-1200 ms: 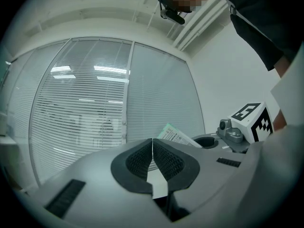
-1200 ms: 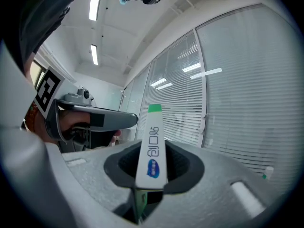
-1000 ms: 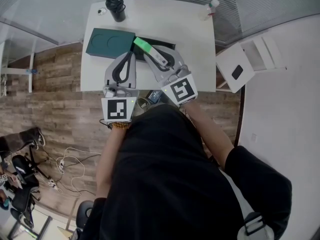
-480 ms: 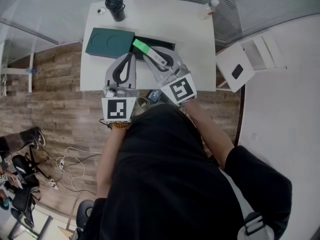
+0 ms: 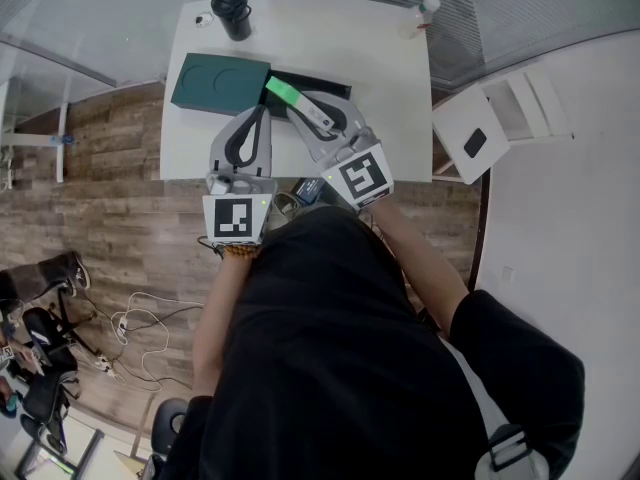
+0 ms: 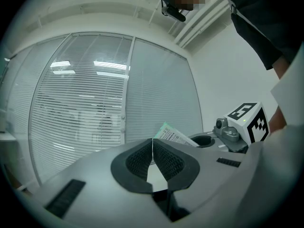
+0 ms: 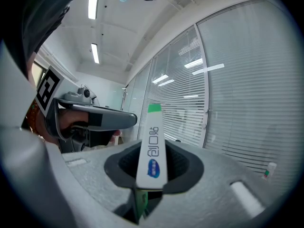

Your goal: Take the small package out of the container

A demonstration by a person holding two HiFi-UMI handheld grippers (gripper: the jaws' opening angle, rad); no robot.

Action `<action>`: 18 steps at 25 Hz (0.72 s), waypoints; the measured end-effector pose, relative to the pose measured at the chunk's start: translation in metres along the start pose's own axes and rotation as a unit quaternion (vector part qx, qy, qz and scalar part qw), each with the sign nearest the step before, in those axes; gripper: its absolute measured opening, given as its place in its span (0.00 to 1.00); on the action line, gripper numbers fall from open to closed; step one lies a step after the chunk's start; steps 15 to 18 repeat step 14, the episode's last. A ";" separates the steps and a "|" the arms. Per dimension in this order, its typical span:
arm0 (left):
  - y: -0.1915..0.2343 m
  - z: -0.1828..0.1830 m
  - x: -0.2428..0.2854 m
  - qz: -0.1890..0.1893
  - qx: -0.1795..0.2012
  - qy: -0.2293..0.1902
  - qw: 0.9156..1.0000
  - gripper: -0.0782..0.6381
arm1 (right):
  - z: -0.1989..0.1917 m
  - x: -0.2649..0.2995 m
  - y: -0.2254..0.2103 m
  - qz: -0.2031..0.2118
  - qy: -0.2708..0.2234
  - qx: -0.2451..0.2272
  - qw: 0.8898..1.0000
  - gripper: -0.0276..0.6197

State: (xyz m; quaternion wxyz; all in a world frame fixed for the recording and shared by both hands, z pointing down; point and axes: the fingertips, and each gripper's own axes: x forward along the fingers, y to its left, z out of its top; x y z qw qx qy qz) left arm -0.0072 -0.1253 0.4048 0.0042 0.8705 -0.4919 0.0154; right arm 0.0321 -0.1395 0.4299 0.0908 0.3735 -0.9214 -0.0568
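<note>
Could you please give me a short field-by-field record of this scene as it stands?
table: white
container: black, open, beside dark green lid
small package: white with green end, clamped in right gripper
left gripper: jaws together, empty
also on table: black bottle, clear bottle

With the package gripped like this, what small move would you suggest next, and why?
Probably carry the right gripper sideways to bare table and lower it: its jaws clamp the small package, which seems lifted clear of the dark container.
</note>
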 end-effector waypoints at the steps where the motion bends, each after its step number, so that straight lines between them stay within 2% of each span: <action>1: 0.000 0.000 0.000 0.000 0.000 0.000 1.000 0.12 | -0.001 0.000 0.000 0.000 0.001 0.001 1.000 0.17; 18: 0.004 -0.003 -0.002 0.004 0.003 0.009 1.000 0.12 | -0.009 0.007 -0.002 0.006 0.003 -0.008 1.000 0.17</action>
